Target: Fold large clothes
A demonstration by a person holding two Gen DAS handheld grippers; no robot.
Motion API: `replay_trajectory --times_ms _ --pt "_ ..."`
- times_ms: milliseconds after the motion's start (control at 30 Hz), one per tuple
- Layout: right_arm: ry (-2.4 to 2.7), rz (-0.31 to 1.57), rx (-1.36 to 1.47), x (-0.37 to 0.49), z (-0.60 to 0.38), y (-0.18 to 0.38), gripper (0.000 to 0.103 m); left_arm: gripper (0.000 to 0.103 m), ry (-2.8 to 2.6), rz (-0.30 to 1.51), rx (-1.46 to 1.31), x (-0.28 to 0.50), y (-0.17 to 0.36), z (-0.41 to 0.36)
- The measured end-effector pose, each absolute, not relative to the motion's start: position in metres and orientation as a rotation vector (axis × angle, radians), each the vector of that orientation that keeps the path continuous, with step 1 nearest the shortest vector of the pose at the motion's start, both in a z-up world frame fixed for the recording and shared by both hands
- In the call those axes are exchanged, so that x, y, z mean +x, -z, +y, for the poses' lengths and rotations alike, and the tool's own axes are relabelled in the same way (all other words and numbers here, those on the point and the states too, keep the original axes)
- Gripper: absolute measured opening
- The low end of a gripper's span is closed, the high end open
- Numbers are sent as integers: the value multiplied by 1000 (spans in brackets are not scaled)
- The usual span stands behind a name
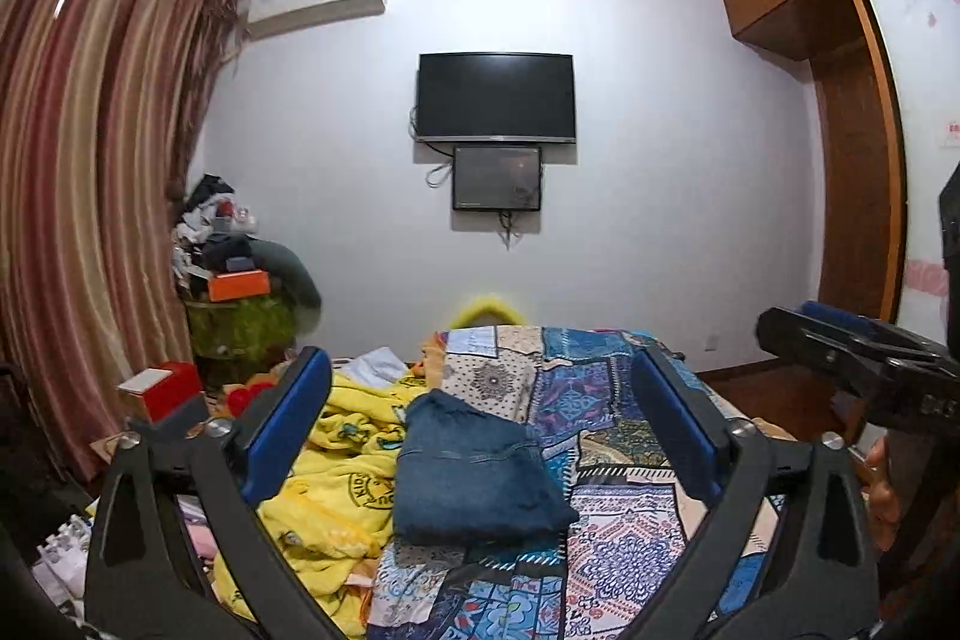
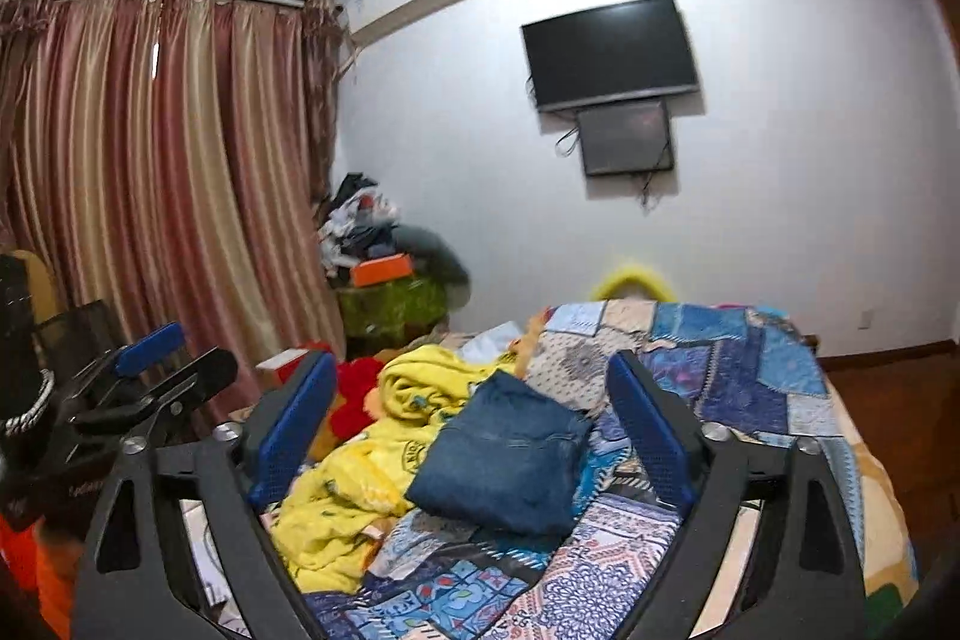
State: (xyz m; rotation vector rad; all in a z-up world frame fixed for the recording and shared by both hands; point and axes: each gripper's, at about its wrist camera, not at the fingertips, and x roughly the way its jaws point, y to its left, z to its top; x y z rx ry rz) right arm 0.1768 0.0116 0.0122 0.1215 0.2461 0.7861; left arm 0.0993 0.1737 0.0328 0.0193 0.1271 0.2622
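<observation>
A folded pair of blue jeans [image 1: 477,472] lies on the patchwork bedspread [image 1: 606,388], also in the right wrist view [image 2: 504,460]. A crumpled yellow garment [image 1: 336,478] lies to its left, also in the right wrist view [image 2: 366,466]. My left gripper [image 1: 480,388] is open and empty, held above the bed in front of the jeans. My right gripper [image 2: 474,382] is open and empty, at about the same height. Each gripper shows at the edge of the other's view: the right one [image 1: 840,340], the left one [image 2: 168,358].
A red plush toy [image 2: 354,394] lies by the yellow garment. A cluttered pile with an orange box [image 1: 237,283] stands in the corner by the curtains [image 1: 90,196]. A TV [image 1: 497,97] hangs on the wall. A wooden wardrobe [image 1: 852,148] is at right.
</observation>
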Motion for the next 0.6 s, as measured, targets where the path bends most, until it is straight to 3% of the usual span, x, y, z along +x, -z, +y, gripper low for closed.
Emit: replay_trajectory --times_ms 600 --pt "-711 262 96 168 2 -1 103 102 -269 164 -4 91 -14 165"
